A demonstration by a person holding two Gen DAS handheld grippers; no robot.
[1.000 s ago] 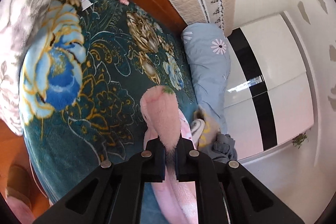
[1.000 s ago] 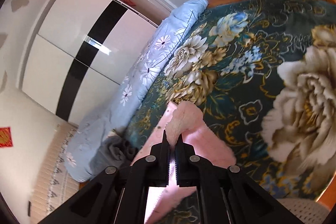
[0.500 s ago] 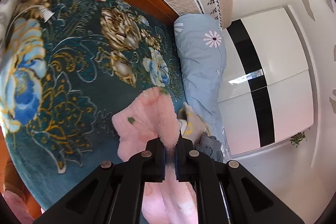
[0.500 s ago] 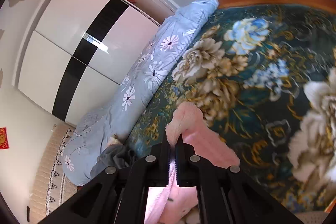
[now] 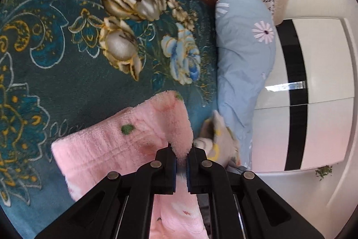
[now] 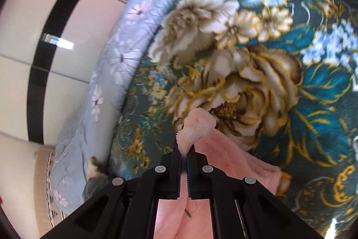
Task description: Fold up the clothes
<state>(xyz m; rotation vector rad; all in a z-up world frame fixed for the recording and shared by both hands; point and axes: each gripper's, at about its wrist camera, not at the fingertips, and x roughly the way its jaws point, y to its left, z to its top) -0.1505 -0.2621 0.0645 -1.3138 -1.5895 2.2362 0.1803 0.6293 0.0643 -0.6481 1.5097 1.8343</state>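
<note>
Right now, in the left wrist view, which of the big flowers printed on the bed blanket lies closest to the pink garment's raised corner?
The small blue flower, just above the pink fleece garment; the two beige blooms sit farther up and left.

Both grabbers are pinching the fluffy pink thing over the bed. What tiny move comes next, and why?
Probably lower both corners onto the blanket. The left gripper and right gripper each have jaws shut on an edge of the pink garment, which hangs partly draped, so laying it flat likely readies the fold.

Open floral blanket [image 5: 73,73] ahead; rolled blue quilt [image 5: 241,64] along its edge.
</note>
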